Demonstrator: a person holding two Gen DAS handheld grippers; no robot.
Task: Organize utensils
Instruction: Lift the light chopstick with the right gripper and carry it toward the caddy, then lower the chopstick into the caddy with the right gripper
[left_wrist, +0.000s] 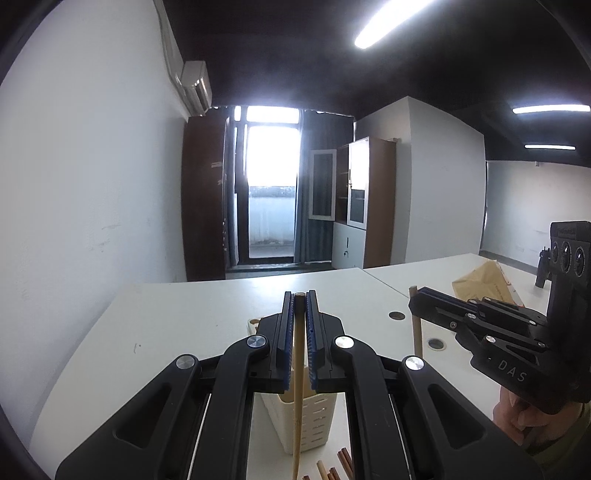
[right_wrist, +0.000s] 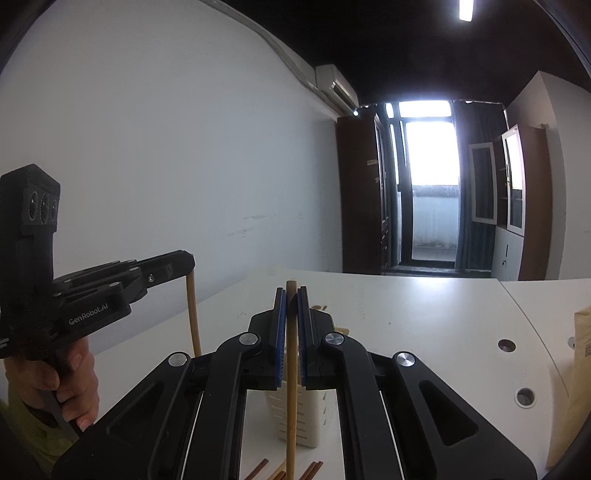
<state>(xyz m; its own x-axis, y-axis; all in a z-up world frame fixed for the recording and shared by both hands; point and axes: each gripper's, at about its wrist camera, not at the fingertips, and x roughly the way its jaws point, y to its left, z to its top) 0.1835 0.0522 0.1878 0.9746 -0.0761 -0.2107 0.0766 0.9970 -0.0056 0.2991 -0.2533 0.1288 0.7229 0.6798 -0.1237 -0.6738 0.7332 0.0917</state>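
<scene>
Both claws pinching one chopstick each: left claw (left_wrist: 299, 299) holds a pale chopstick (left_wrist: 297, 387), right claw (right_wrist: 291, 291) a darker chopstick (right_wrist: 291, 369), both hanging over what looks like a slotted white holder (left_wrist: 310, 421) on the surface (left_wrist: 166, 325).

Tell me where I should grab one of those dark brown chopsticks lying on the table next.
Grip a dark chopstick mid-shaft, coming straight down from above with the fingers across its width. They lie flat on the white table beside the white holder, so only the top is open.

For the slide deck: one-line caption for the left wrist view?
Left tool shut on an upright chopstick above the white slotted holder, right tool alongside gripping another.
</scene>
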